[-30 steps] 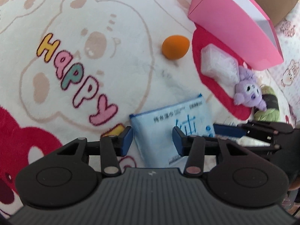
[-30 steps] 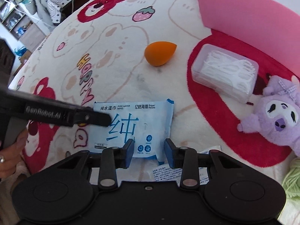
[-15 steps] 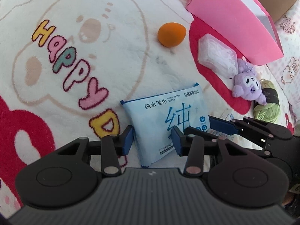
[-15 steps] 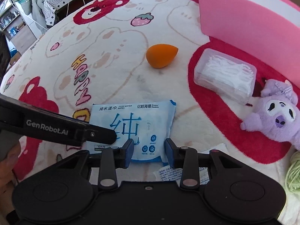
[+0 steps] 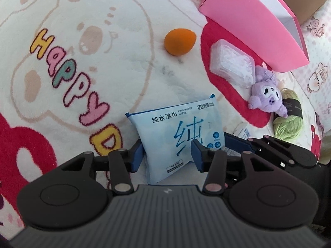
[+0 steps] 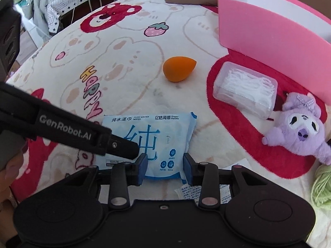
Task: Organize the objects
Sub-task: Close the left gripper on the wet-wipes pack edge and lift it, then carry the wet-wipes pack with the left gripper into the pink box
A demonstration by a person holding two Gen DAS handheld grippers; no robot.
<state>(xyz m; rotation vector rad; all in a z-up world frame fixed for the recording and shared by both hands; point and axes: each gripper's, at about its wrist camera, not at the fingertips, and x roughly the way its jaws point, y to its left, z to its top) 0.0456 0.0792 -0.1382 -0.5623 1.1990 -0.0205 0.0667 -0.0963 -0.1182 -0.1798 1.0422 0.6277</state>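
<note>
My left tool [image 5: 166, 155] is a bit spread and pinches nothing. The wipes pack [image 5: 175, 136] lies on the blanket [image 5: 124, 72] right under its tips. My right tool [image 6: 165, 165] is the same. The pack looks soft, light and slippery, so I'd grab its near edge.

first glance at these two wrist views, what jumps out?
The blue wipes pack lies in the near middle of the cartoon bear blanket, with the left gripper and the right gripper both hovering at its near edge, jaws part open. Past it lies the orange sponge egg; to the right stands the tall pink box, with a purple plush in front on a red patch.
</note>
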